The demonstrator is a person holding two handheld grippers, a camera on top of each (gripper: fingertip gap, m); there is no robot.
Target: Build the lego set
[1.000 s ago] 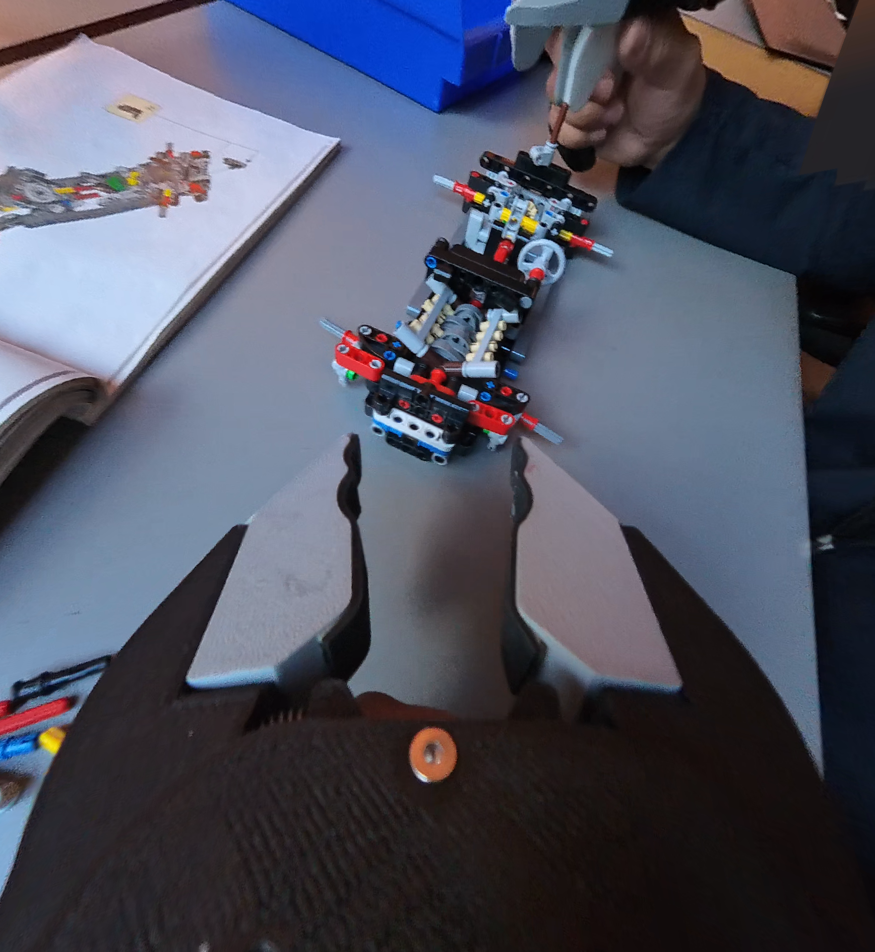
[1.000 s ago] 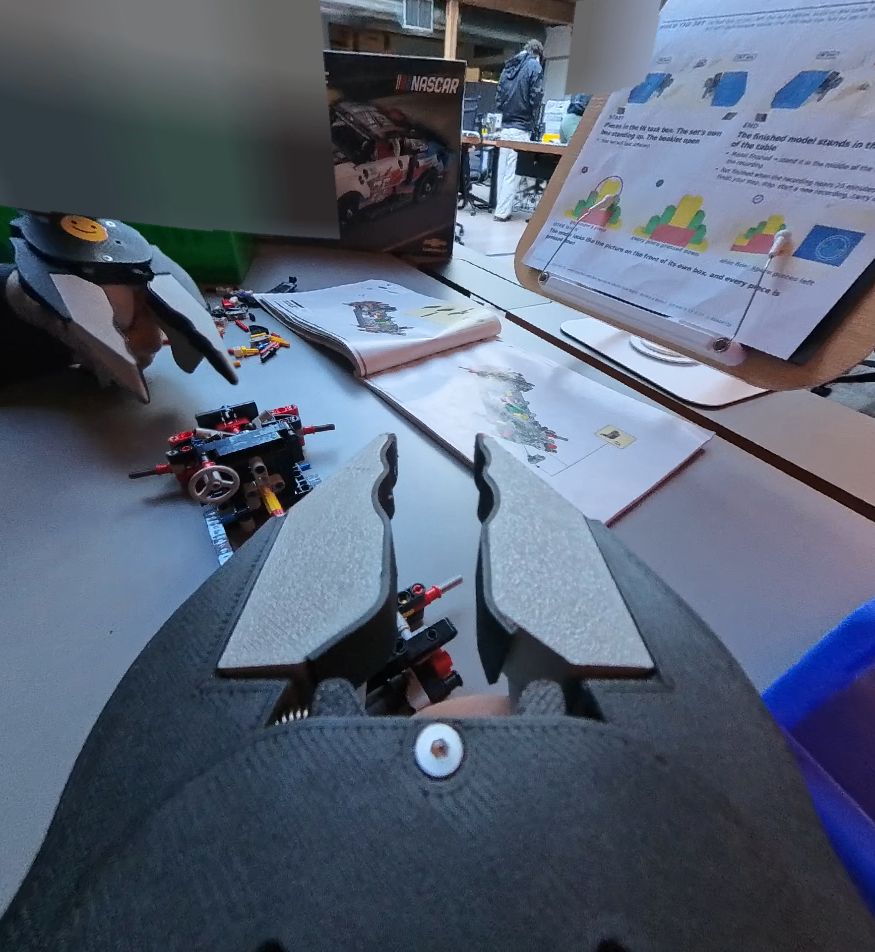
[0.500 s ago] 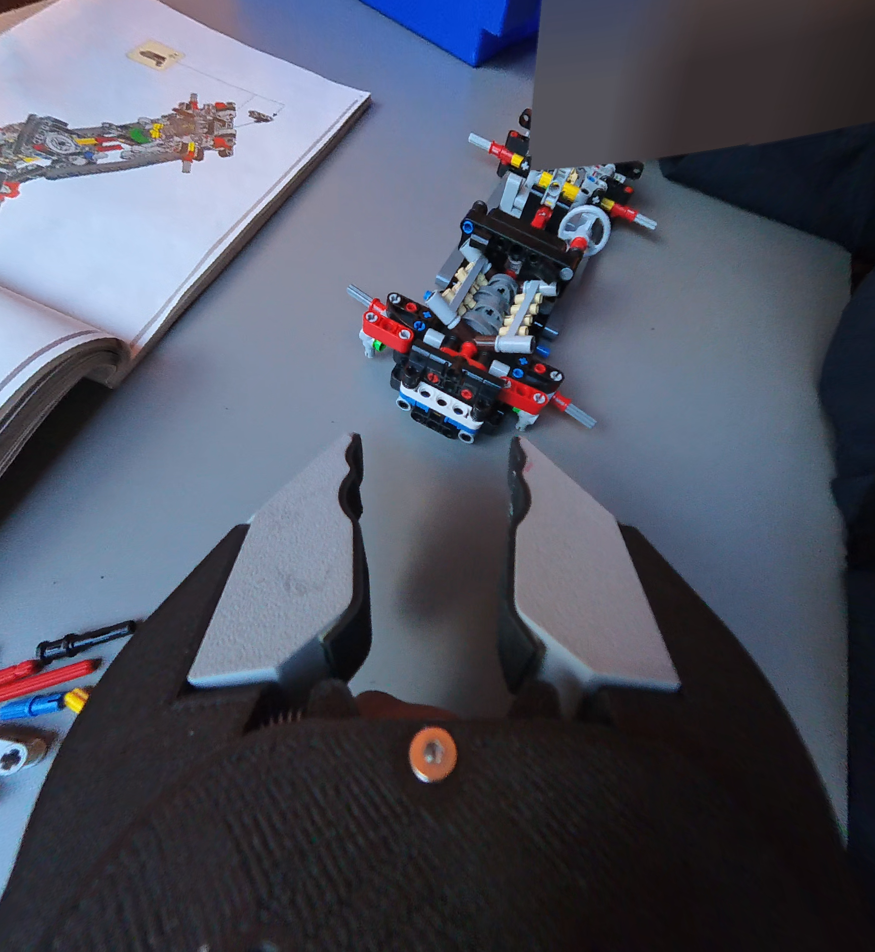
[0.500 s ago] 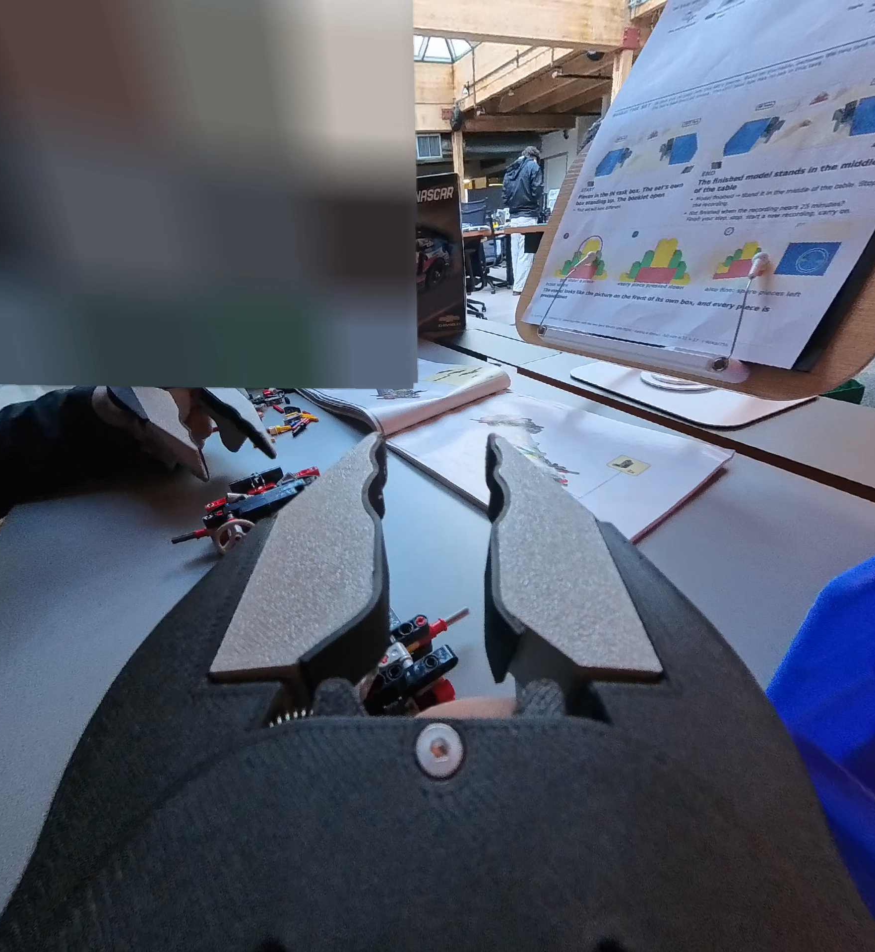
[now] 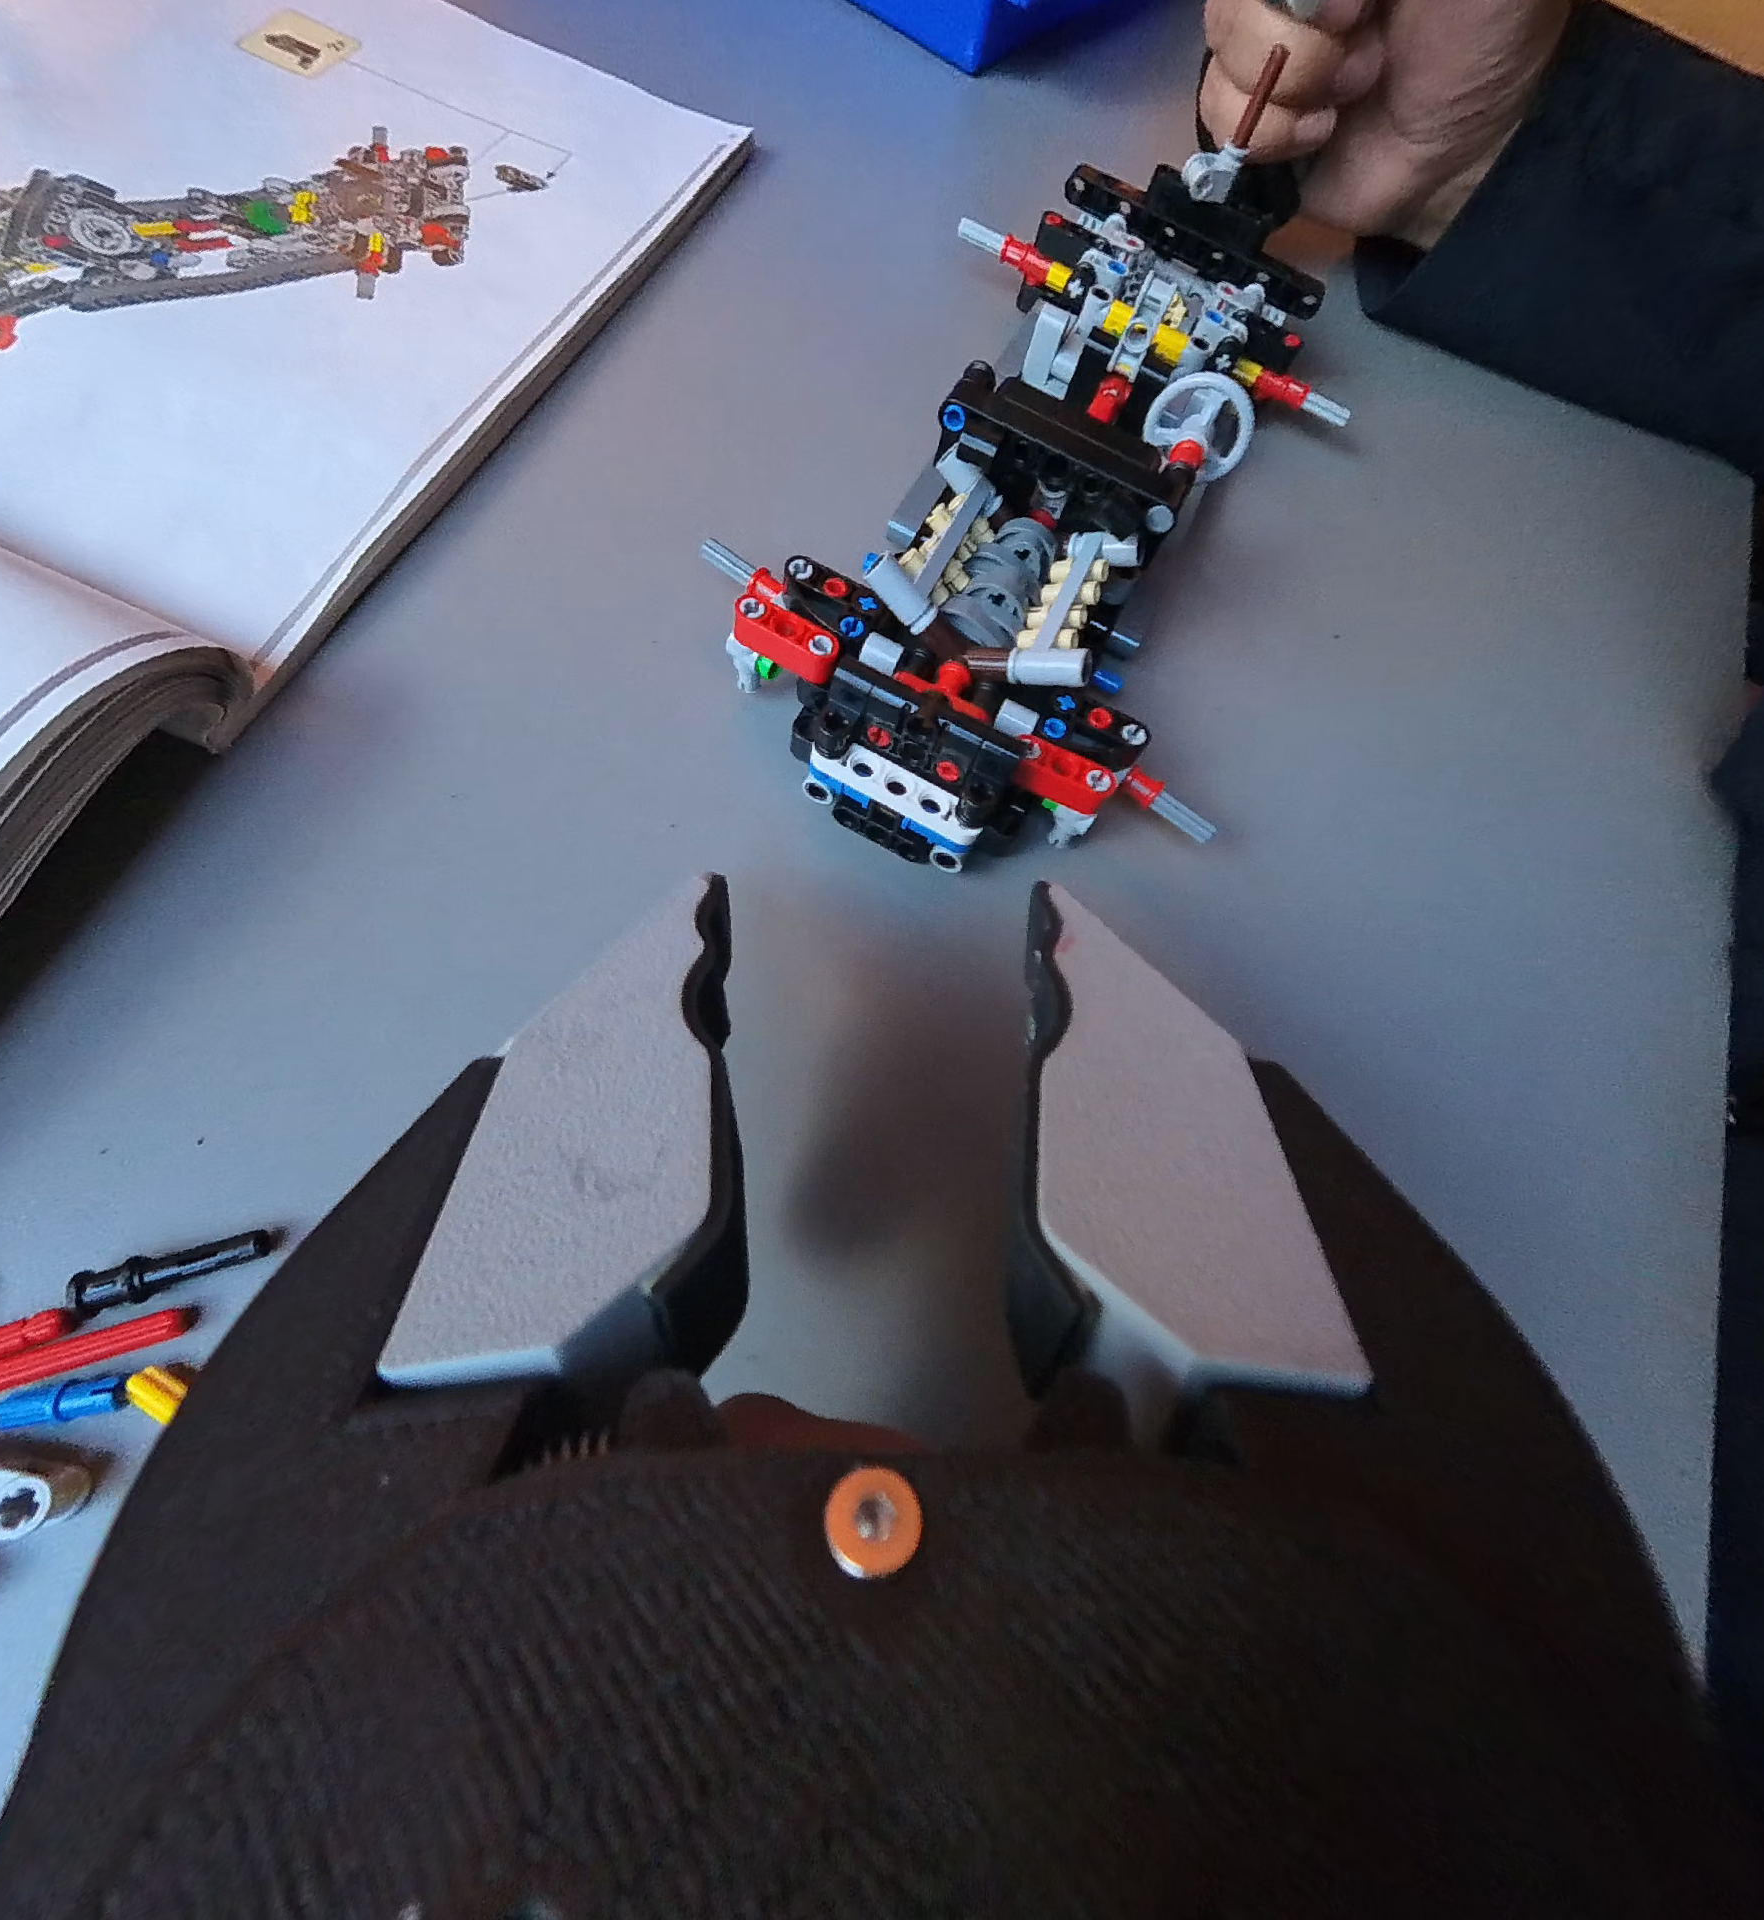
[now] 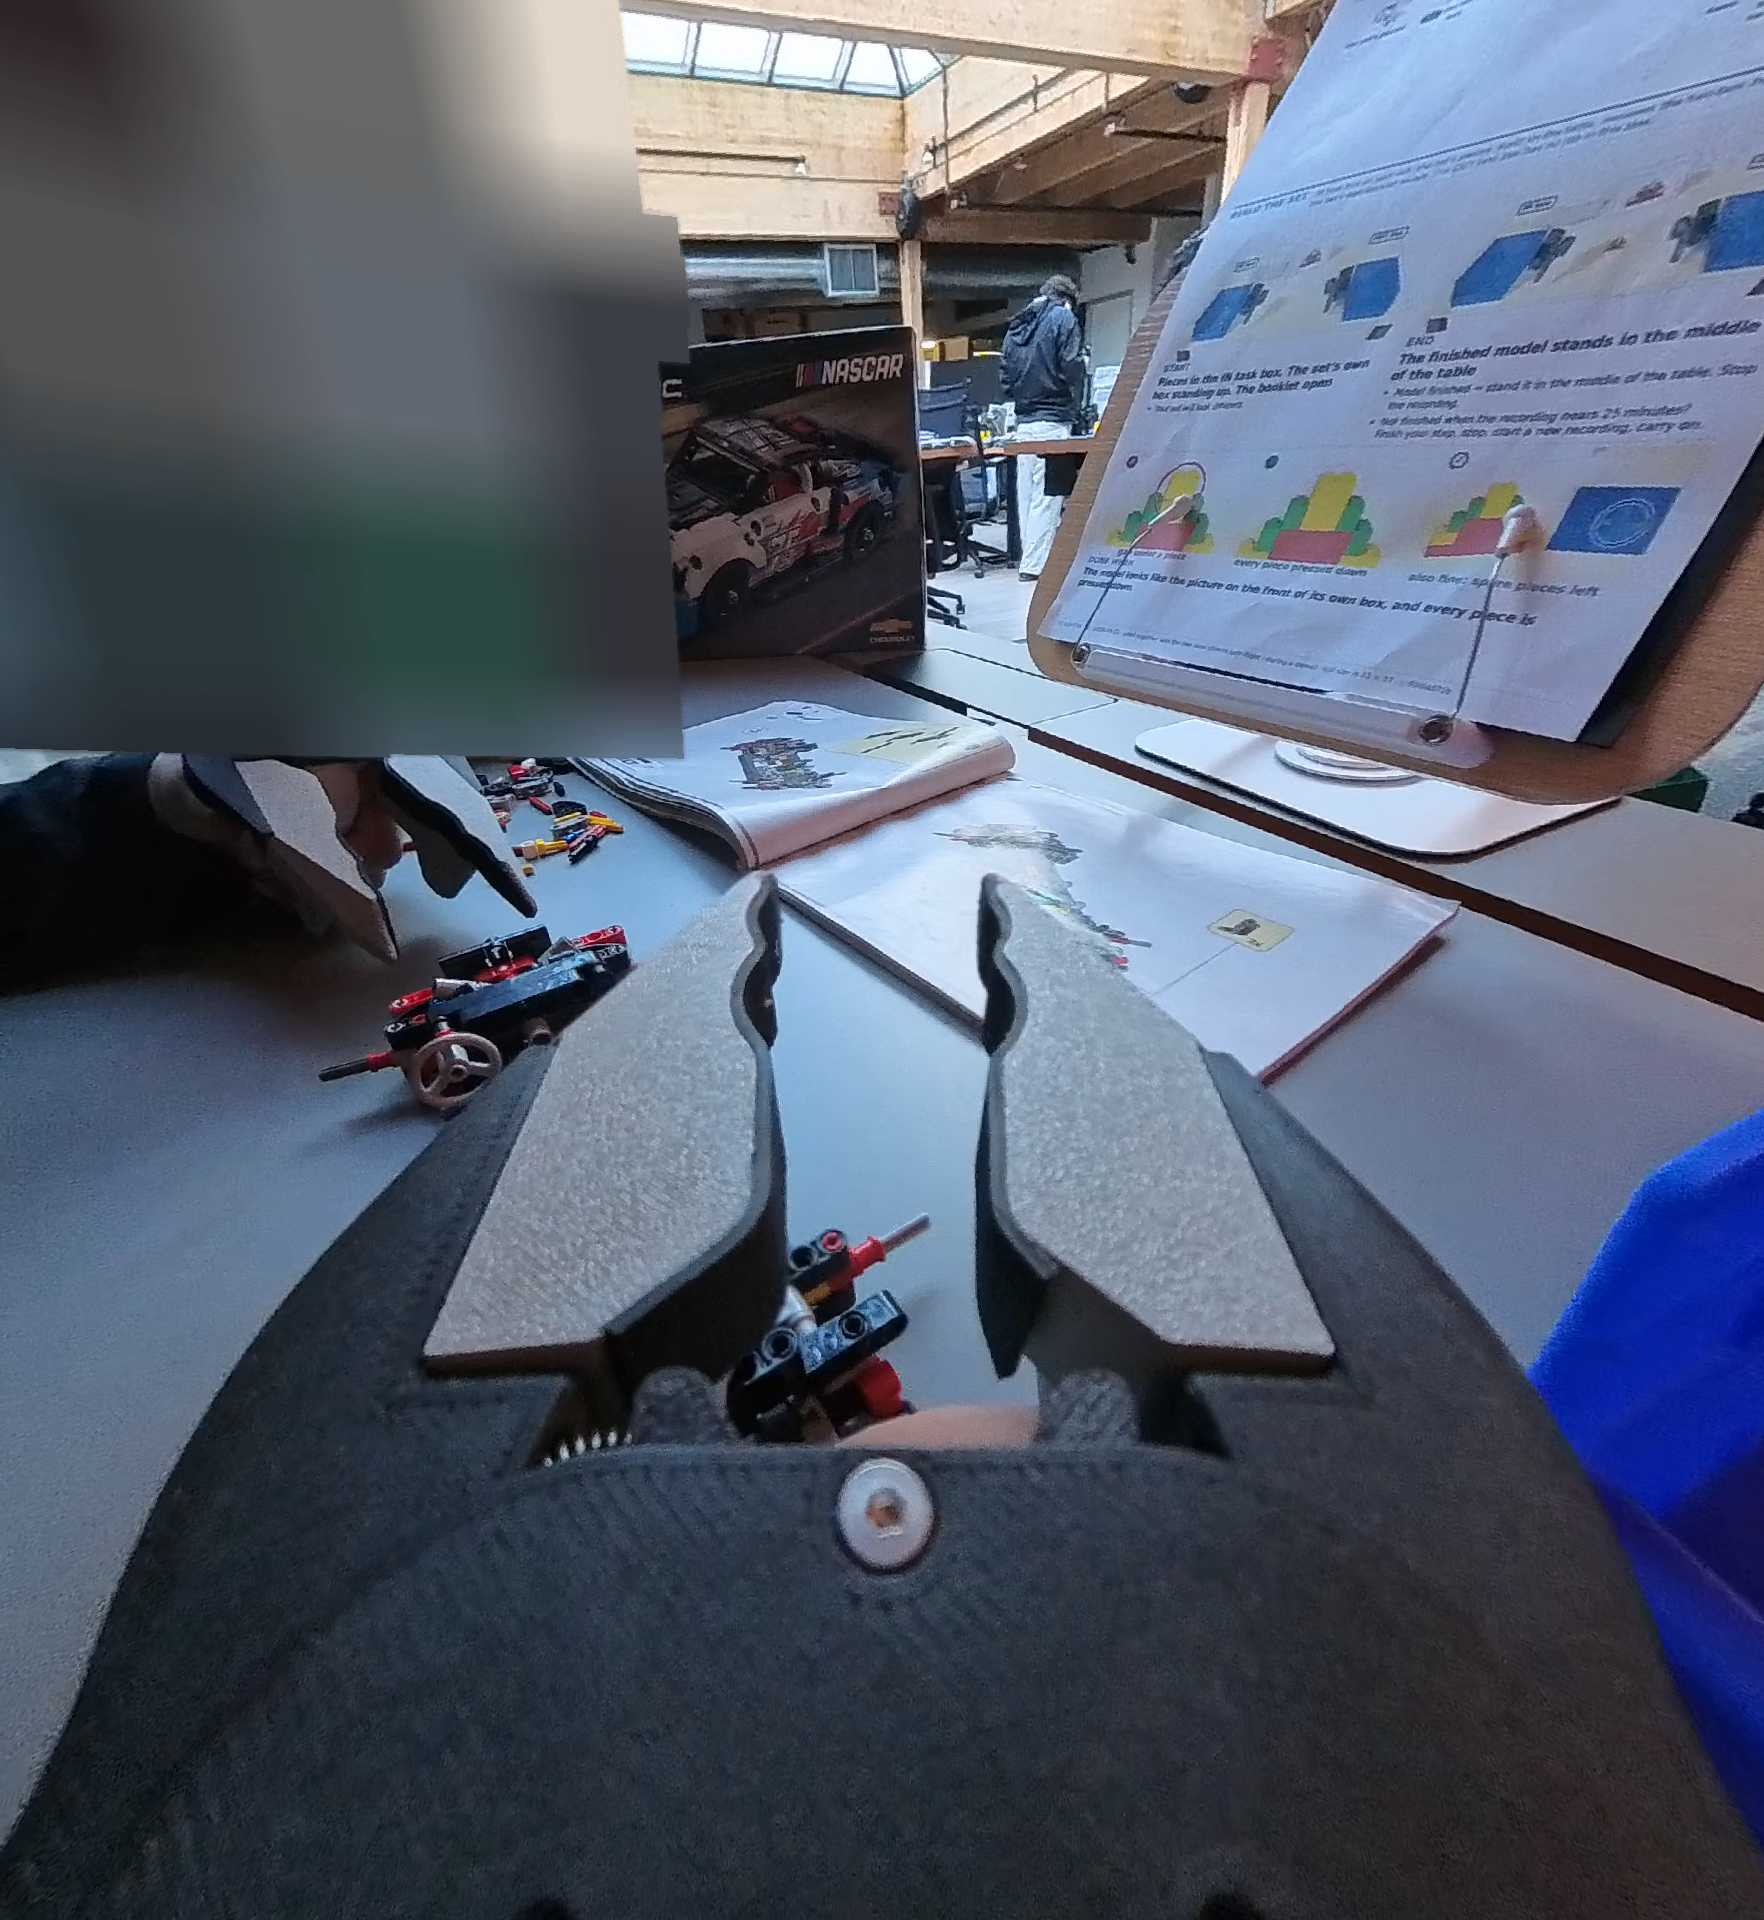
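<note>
- Chassis model [image 5: 1013,540] of small bricks lies whole on the grey table [image 5: 545,831] only in my left wrist view; my right view shows just its steering-wheel end [image 6: 457,1065]
- My left gripper [image 5: 873,894] hangs just short of its near end, jaws wide apart, gripping nothing
- My right gripper [image 6: 878,935] stands parted over bare table, nothing between the tips; the model's far end shows under its fingers
- Right view alone shows the set's box [image 6: 795,499] and a printed sheet on a stand [image 6: 1480,416]; their writing I leave unread
- Open booklet [image 5: 234,364] shows in both
</note>
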